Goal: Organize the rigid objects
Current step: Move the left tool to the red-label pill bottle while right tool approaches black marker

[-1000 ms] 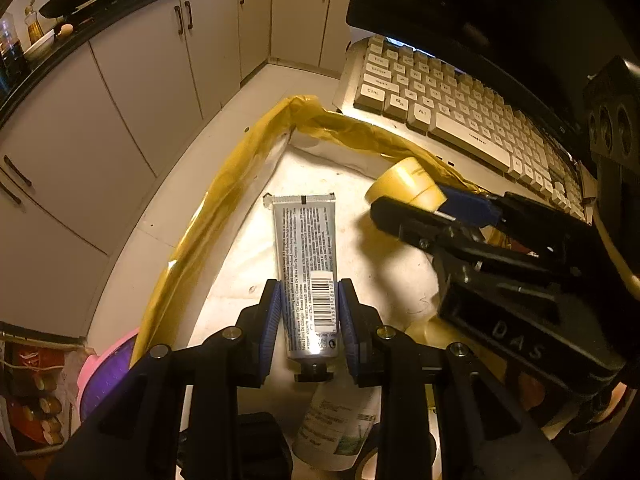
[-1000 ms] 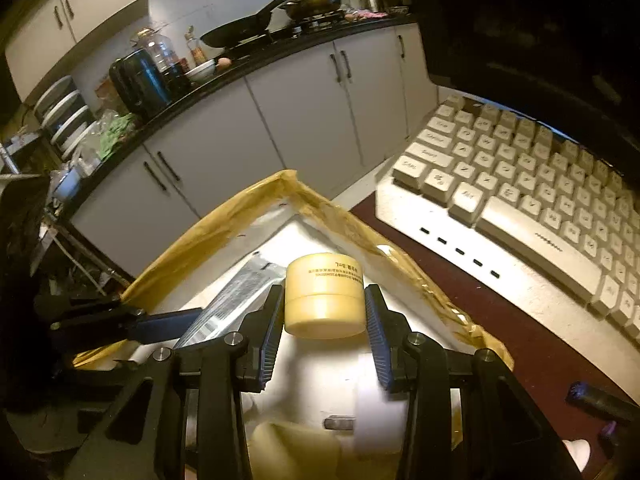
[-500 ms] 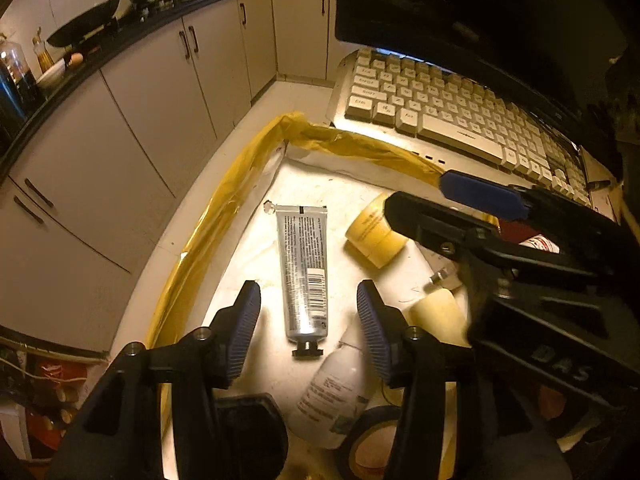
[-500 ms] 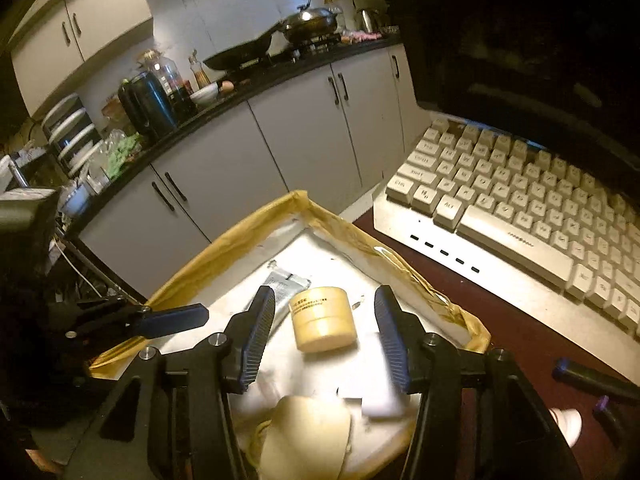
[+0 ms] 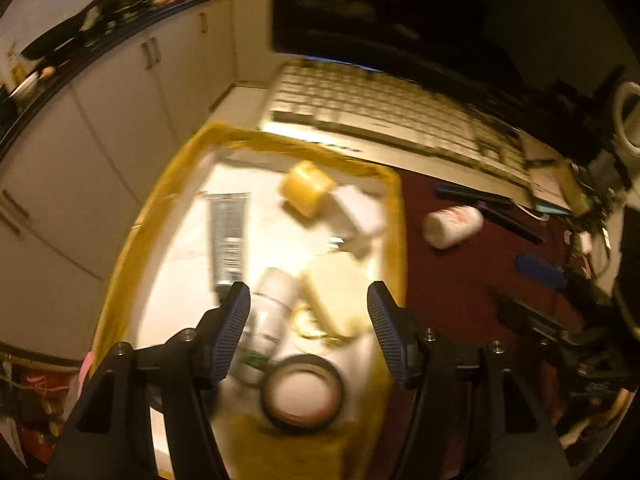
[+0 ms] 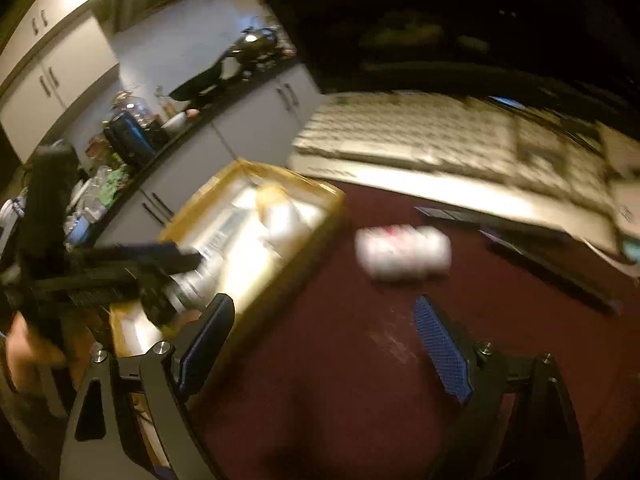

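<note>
With both the left gripper [image 5: 308, 326] and right gripper [image 6: 322, 344] spread empty, the white cylindrical plastic bottle [image 6: 404, 252], lying right of the yellow-rimmed tray [image 5: 394, 216], could roll if nudged.

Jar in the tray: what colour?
Yellow jar, lying tipped in the tray; clearest in left wrist view.

Left wrist view: above tray [image 5: 394, 216], facing keyboard [image 5: 384, 120]; right wrist view: over tabletop; both share tray, keyboard
</note>
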### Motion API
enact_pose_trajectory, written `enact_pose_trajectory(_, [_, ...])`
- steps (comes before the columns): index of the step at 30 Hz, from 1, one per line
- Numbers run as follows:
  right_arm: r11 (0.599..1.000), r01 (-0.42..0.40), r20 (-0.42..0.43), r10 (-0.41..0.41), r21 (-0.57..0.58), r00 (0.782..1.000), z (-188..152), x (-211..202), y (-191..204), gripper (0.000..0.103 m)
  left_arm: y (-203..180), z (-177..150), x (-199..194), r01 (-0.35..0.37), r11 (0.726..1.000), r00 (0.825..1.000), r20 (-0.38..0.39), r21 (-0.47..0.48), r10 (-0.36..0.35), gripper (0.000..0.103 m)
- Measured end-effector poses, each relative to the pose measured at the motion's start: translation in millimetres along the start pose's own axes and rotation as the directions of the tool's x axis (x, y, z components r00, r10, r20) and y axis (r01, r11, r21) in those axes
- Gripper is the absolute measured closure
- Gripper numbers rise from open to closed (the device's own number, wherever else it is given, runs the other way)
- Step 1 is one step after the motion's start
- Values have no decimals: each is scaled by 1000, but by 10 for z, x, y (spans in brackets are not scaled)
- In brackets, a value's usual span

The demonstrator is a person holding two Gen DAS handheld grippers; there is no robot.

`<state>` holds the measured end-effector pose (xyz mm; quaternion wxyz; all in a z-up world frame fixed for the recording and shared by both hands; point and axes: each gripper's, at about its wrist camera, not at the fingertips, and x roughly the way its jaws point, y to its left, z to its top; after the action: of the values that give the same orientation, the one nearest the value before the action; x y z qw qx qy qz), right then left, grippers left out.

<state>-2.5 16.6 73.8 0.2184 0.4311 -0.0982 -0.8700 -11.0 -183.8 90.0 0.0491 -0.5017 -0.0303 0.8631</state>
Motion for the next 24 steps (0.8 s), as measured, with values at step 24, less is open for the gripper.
enact_pose_trajectory(24, [951,177,28,-190,254,981,-396,-613,-1305,14,-1537,508,1001,43,893,990,-139,448,22,43])
